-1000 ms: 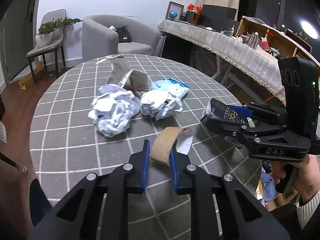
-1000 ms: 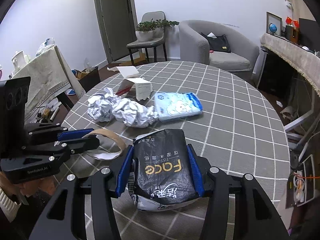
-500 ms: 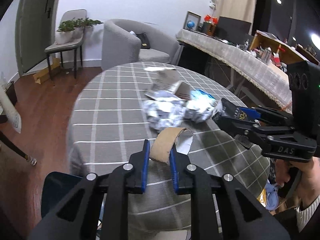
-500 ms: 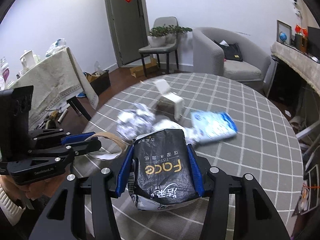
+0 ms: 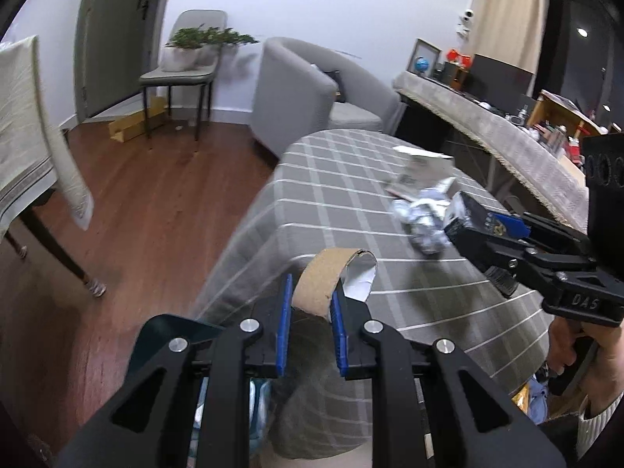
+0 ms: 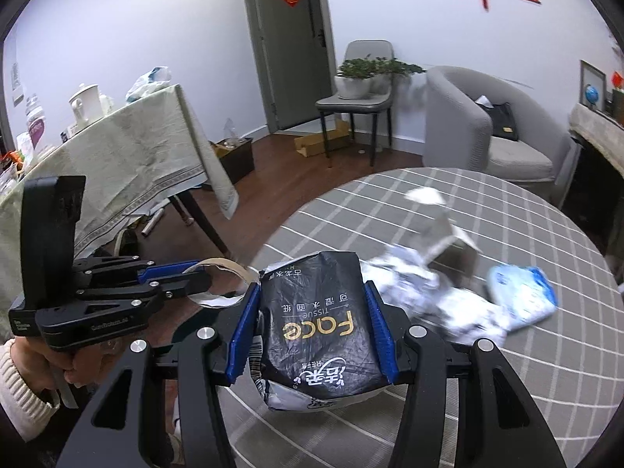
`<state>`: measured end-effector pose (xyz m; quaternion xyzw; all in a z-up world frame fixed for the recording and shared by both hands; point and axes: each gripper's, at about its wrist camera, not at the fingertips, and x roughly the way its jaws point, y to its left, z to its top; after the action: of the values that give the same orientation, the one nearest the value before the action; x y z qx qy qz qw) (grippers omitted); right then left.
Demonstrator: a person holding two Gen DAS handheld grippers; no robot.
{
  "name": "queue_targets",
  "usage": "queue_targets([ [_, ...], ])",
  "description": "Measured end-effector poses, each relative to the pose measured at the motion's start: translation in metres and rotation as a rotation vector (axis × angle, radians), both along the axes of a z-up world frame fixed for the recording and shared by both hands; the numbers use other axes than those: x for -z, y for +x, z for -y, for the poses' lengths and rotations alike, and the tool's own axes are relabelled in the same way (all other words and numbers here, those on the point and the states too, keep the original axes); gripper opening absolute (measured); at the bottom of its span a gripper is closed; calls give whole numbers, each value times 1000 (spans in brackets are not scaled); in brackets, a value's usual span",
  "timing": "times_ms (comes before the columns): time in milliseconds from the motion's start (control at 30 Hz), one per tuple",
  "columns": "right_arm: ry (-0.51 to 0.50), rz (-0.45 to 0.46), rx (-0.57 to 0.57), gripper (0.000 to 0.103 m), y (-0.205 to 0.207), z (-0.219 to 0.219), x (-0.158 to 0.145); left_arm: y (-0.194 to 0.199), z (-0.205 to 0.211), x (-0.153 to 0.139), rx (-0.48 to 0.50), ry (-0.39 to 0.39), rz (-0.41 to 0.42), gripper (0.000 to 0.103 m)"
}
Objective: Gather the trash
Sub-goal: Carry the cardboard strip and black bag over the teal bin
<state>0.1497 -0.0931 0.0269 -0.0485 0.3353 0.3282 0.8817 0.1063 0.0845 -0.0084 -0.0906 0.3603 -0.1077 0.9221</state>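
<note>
The left gripper (image 5: pixel 310 306) pinched the cardboard tape ring (image 5: pixel 331 279) at the round table (image 5: pixel 331 179)'s near-left edge, open floor (image 5: pixel 156 210) lying left. The right gripper (image 6: pixel 312 335) clamped the black tissue pack (image 6: pixel 318 319) over the near rim; crumpled paper (image 6: pixel 460 304) lay farther right.

Trash held at the table's near edge, more left on top

A torn brown cardboard tube (image 5: pixel 323 284) and a black "Face" tissue pack (image 6: pixel 318 323) are lifted; crumpled white paper (image 6: pixel 440 292), a grey carton (image 6: pixel 448 241) and a blue packet (image 6: pixel 520 298) lie farther right on the checked table (image 5: pixel 351 179).
</note>
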Motion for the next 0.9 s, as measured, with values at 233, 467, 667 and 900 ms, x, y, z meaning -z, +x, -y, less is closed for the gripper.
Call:
queue_targets([
  [233,13,-8,-60,53,2,-42,4,-6,-45,16,-62,8,-56,20],
  [467,-2,-19,-109,53,0,-81,10,-6,-74,50,-100,36,-191,20],
  [667,4,-35,-122,53,3,-101,14,-9,-93,81,-106,72,-324,20],
  [900,-16,-48,-157,53,2,-133,22,-16,-105,103,-80,91,-423,24],
])
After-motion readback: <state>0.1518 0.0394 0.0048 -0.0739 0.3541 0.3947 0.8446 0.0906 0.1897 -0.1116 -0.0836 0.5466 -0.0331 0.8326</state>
